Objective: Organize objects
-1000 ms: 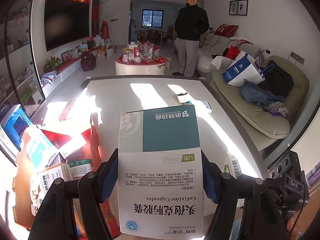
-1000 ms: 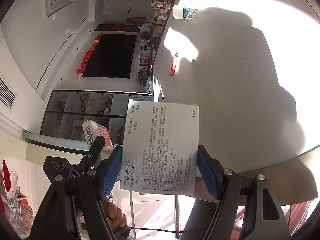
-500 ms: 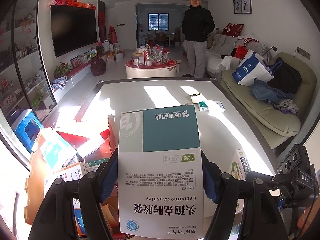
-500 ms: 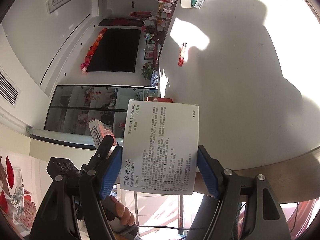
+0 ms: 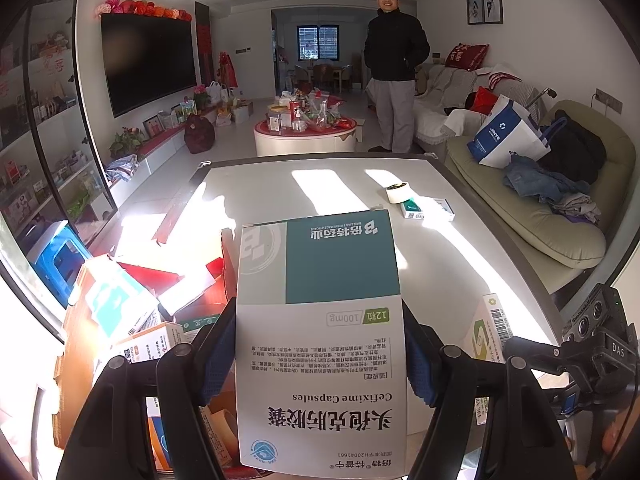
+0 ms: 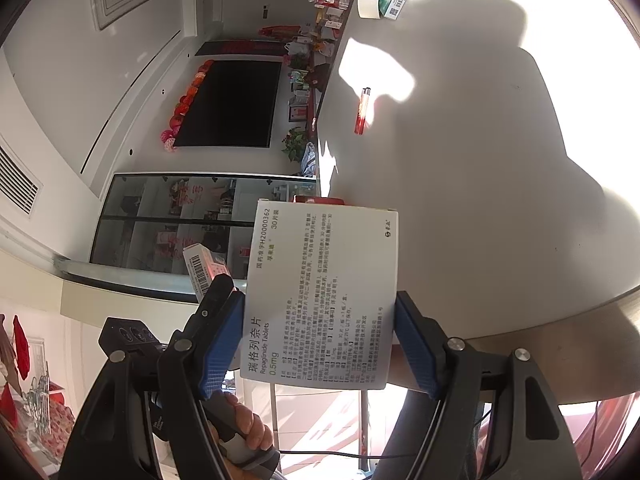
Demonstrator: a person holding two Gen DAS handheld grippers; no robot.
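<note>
Both gripper tips are hidden behind the held boxes. Left gripper (image 5: 320,356) is clamped on the Cefixime Capsules box (image 5: 320,320), blue pads on its two long edges, box sticking out forward over the white table (image 5: 312,188). Right gripper (image 6: 320,344) is clamped the same way on the Repaglinide Tablets box (image 6: 320,292), held at the table edge.

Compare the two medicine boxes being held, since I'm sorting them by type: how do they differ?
The Cefixime Capsules box, in the left hand-held gripper, has a teal panel and a grey logo; the Repaglinide Tablets box, in the right hand-held gripper, is plain white with small print. The Cefixime box is marked 100mg, the Repaglinide box 0.5mg. Both are flat cartons clamped by their side edges between blue pads.
</note>
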